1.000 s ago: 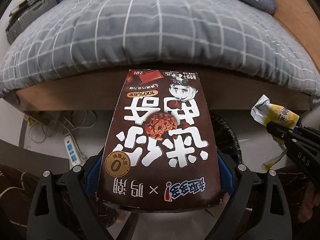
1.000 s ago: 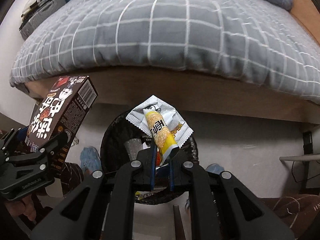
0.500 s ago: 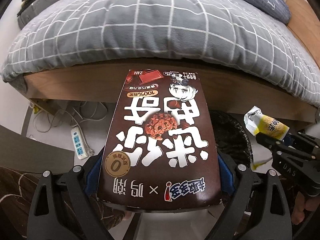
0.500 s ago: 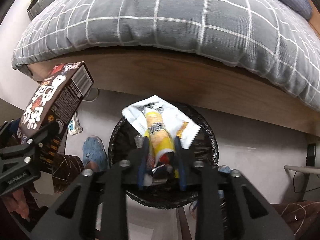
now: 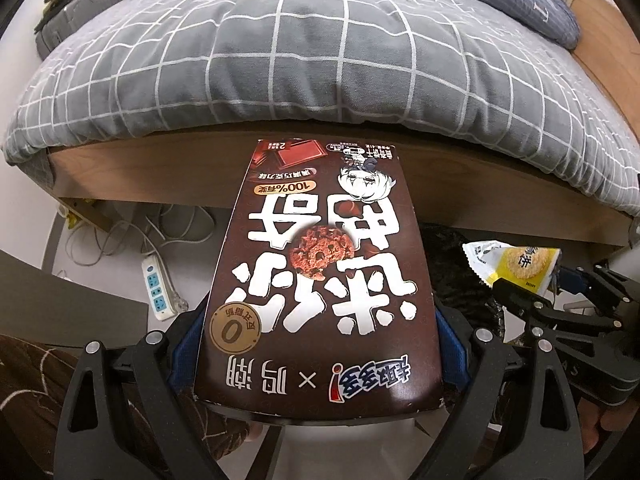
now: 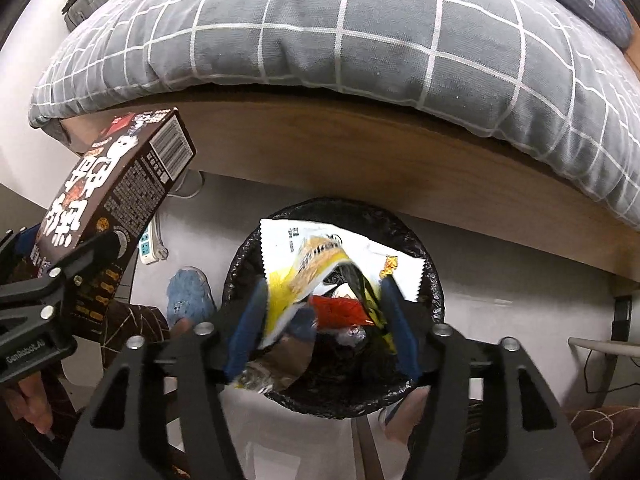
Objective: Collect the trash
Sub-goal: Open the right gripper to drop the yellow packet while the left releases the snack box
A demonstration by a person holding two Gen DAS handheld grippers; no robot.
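My left gripper [image 5: 318,344] is shut on a dark brown cookie box [image 5: 320,276], held flat just left of the bin; the box also shows in the right wrist view [image 6: 108,208]. My right gripper [image 6: 320,320] is open, right above the black-lined trash bin [image 6: 430,264]. The yellow and white snack wrapper [image 6: 316,268] is blurred between the spread fingers, loose over the bin's mouth. In the left wrist view the wrapper [image 5: 516,264] sits at the right gripper's tips, with the bin [image 5: 452,276] partly hidden behind the box.
A bed with a grey checked duvet [image 5: 320,52] and a wooden frame [image 6: 360,152] stands just behind the bin. A white power strip [image 5: 158,292] and cables lie on the floor at left. A blue slipper [image 6: 188,296] is beside the bin.
My right gripper moved down over the bin and opened; the wrapper is slipping from its fingers. My left gripper kept hold of the box and drifted slightly toward the bin.
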